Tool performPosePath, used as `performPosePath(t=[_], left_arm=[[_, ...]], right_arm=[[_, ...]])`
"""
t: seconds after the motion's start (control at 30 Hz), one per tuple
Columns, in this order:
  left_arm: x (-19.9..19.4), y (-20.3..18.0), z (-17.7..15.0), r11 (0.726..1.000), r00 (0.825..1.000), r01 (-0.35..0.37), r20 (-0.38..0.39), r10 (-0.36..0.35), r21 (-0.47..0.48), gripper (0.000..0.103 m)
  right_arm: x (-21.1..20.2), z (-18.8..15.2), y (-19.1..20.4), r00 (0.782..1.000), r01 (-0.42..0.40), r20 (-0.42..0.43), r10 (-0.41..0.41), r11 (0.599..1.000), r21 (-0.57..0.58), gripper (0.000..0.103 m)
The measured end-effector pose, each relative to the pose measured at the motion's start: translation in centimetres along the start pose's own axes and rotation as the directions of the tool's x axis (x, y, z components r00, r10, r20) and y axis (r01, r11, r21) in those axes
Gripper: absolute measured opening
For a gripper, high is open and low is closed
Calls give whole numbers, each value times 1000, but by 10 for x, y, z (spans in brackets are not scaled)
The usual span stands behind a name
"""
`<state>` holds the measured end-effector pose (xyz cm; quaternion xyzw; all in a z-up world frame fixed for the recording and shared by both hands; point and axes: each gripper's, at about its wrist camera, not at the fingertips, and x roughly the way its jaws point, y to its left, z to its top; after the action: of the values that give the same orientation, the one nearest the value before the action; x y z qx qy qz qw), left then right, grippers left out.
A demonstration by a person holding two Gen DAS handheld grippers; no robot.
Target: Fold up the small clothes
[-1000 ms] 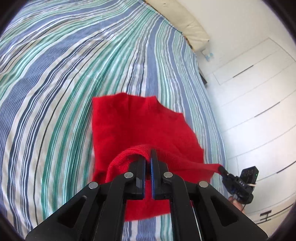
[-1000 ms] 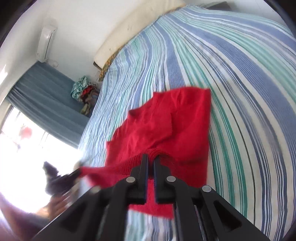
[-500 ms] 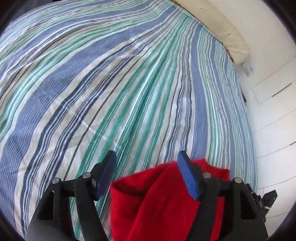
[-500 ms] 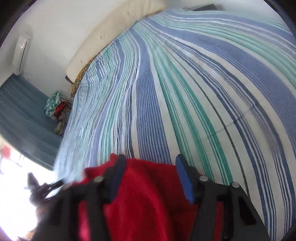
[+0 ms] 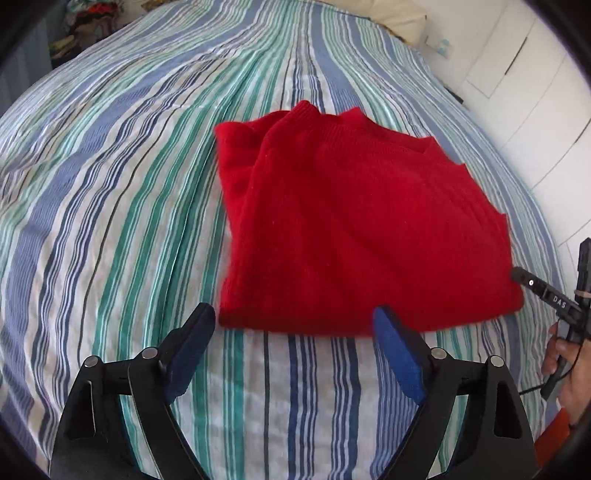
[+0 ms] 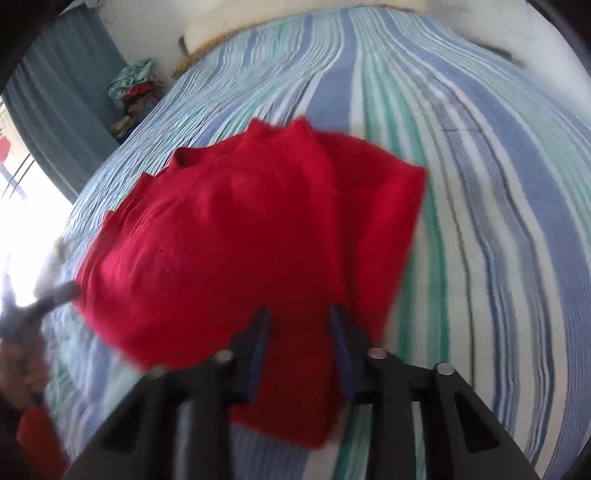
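Now folded red sweater (image 5: 354, 229) on striped bedspread (image 5: 110, 184); left tongs (image 5: 293, 332) opening, empty; right tongs (image 6: 299, 325) closing astride sweater edge.

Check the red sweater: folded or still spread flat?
Folded. The red sweater lies on the striped bedspread as a compact block, with doubled layers showing at its far edge and no sleeve sticking out.

The bed (image 5: 155, 192) was covered by a sheet striped in blue, green and white, lightly creased. A folded red knit sweater (image 5: 354, 229) lay flat on it, toward the middle. A cream pillow (image 5: 399, 18) rested at the far end.
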<state>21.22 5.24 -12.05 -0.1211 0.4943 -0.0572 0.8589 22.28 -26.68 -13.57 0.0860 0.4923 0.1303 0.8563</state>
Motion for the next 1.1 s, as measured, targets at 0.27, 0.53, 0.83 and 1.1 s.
performPosePath(t=[0.27,0.53,0.83,1.1], left_arm=[[-29,-15,-58,997,995,-80,54,81,-16,95],[-29,-27,-77,979,977,-196,97,190,58,95],[-8,-17,-89,973,974,-225,51,222,57,96],[0,-20,-96,966,970,-242,60,237,89,102]], right_arm=[[-83,-60,27,992,74,105,-66,995,-73,65],[-86,-125,47,985,122,135,-111,990,-73,76],[-51,-139,37,989,133,79,-128,989,-63,80],[-45,-144,38,989,118,94,-111,990,-75,89]])
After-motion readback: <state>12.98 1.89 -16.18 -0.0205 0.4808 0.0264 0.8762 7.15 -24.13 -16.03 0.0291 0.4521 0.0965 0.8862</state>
